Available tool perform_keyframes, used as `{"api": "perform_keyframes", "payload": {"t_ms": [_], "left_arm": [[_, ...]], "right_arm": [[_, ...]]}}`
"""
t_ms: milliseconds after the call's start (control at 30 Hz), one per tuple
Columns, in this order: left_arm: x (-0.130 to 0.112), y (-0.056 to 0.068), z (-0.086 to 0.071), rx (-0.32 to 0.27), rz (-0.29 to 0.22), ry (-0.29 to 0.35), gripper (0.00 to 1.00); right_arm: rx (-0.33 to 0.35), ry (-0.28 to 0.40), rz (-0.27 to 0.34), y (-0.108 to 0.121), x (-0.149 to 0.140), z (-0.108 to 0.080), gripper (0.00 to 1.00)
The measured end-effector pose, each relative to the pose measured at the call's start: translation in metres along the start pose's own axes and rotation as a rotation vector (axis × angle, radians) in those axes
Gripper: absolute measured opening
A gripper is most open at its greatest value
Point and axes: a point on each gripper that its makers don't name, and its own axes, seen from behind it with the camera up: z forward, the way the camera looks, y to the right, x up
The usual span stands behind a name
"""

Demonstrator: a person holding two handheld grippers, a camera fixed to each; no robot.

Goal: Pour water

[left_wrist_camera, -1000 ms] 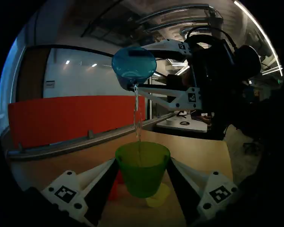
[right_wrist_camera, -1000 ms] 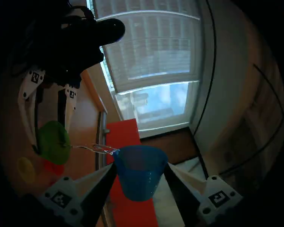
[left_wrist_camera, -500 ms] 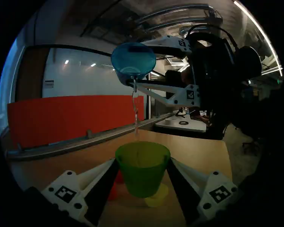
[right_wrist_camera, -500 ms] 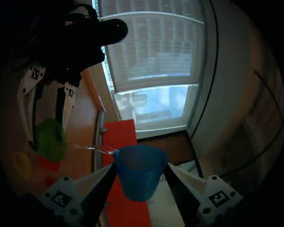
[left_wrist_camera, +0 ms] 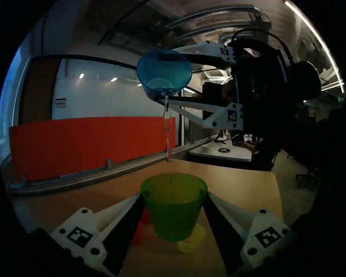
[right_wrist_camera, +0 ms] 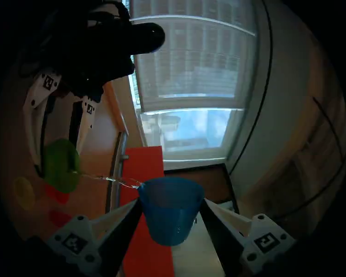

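In the left gripper view my left gripper (left_wrist_camera: 173,210) is shut on an upright green cup (left_wrist_camera: 174,205) above the wooden table (left_wrist_camera: 237,182). Higher up, the right gripper (left_wrist_camera: 182,87) holds a blue cup (left_wrist_camera: 164,74) tipped over, and a thin stream of water (left_wrist_camera: 166,134) falls from its lip toward the green cup. In the right gripper view my right gripper (right_wrist_camera: 170,221) is shut on the blue cup (right_wrist_camera: 170,214); the water stream (right_wrist_camera: 110,179) runs from its rim to the green cup (right_wrist_camera: 60,165), held by the left gripper (right_wrist_camera: 57,134).
Red (left_wrist_camera: 138,231) and yellow (left_wrist_camera: 191,237) cups lie on the table under the green cup. An orange partition (left_wrist_camera: 90,138) and a metal rail (left_wrist_camera: 108,168) run along the table's far edge. A dark-sleeved person (left_wrist_camera: 270,92) stands at the right. A bright window (right_wrist_camera: 191,92) is behind.
The blue cup has lifted slightly and tipped a little further. The stream has thinned. The green cup has stayed in place.
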Motion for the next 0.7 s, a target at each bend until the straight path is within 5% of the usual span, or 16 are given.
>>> {"api": "perform_keyframes", "payload": {"t_ms": [700], "left_arm": [[-0.0002,-0.0025,0.0,0.0,-0.007,0.003,0.85]], "right_arm": [[-0.015,0.011,-0.099,0.0076,0.0082,0.0012,0.89]]}}
